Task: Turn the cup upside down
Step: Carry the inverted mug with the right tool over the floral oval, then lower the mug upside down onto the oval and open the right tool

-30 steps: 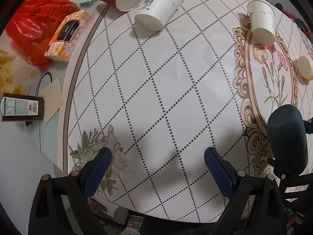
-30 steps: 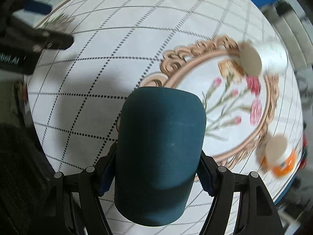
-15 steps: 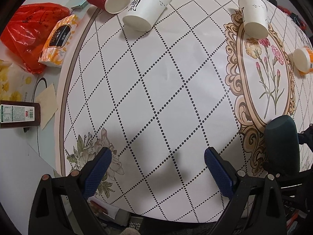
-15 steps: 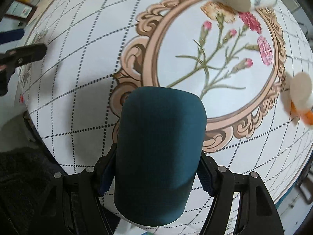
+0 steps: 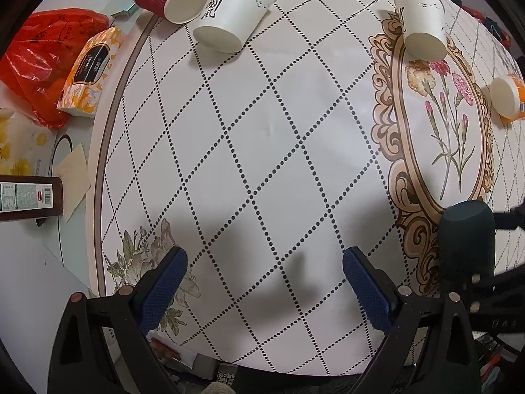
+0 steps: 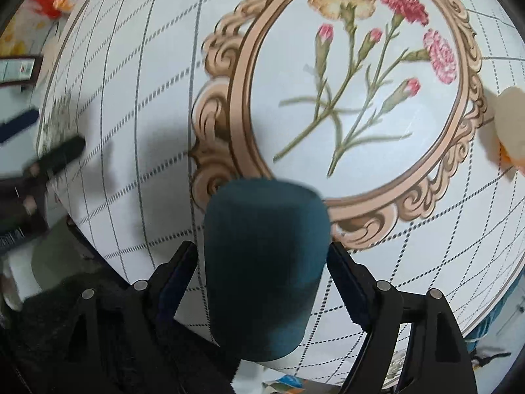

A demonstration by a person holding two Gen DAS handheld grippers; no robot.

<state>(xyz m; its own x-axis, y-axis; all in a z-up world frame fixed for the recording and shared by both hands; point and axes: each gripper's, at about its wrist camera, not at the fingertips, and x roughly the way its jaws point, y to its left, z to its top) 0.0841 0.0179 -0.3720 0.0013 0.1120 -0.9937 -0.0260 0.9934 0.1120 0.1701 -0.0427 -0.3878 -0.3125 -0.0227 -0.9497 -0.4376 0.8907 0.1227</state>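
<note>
White diamond-patterned tablecloth point(image 5: 262, 138) fills both views; right gripper point(image 6: 262, 262) clamps the teal cup point(image 6: 265, 262), rim hidden at 6 o'clock; left gripper point(image 5: 262, 279) gapes empty.

The table point(image 5: 262, 138) is viewed from above its near edge by the left wrist camera, facing the far edge. The right wrist view is set closer, over the carnation medallion point(image 6: 354, 98), which is shared by the 2 views.
</note>
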